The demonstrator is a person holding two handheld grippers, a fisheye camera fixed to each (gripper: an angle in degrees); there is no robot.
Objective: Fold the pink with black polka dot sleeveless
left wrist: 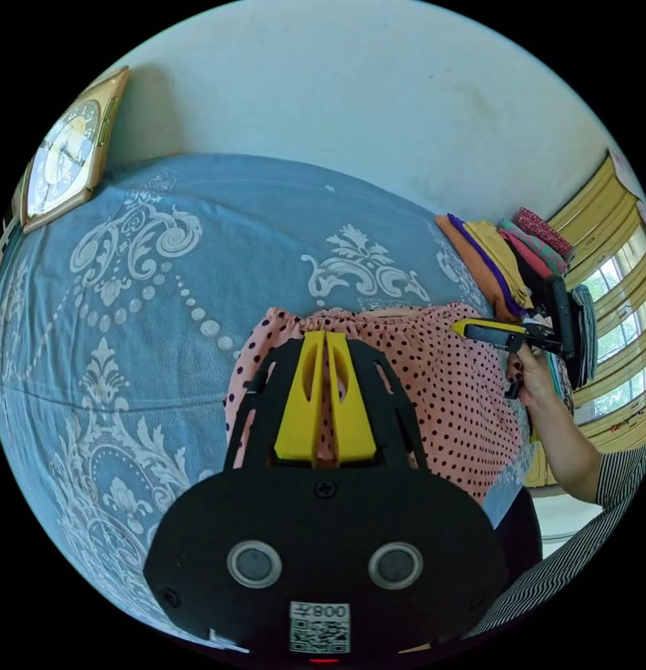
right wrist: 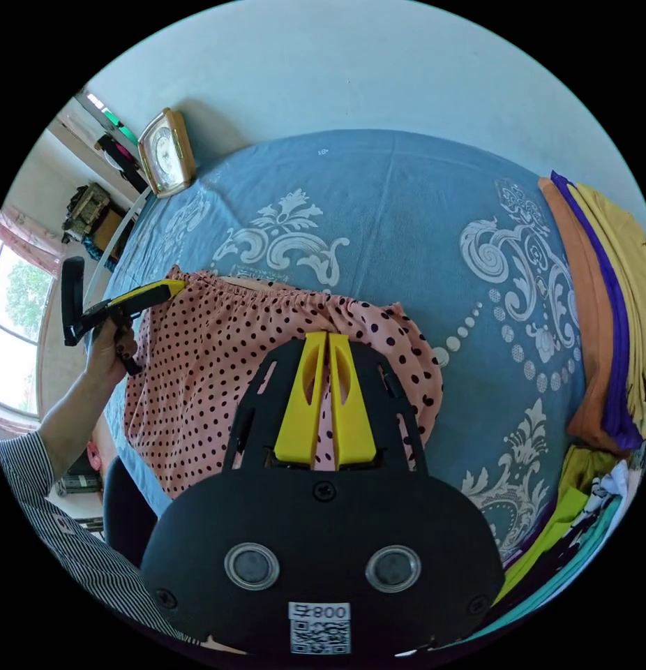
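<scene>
The pink sleeveless top with black polka dots (left wrist: 434,391) lies spread on a blue bed cover (left wrist: 267,209), its gathered edge toward the wall. In the left gripper view, my left gripper (left wrist: 325,336) has its yellow jaws closed on that gathered edge, with dotted cloth showing between them. The right gripper (left wrist: 461,326), held by a hand (left wrist: 532,377), pinches the same edge farther right. In the right gripper view, my right gripper (right wrist: 327,336) is shut on the top (right wrist: 218,363) near its edge, and the left gripper (right wrist: 171,285) grips the far left corner.
A gold-framed clock (left wrist: 65,157) (right wrist: 166,153) leans on the wall at the bed's far side. A stack of folded clothes (left wrist: 504,265) (right wrist: 609,293) sits beside the top. Windows lie past the bed's ends. Blue cover (right wrist: 407,209) stretches beyond the garment.
</scene>
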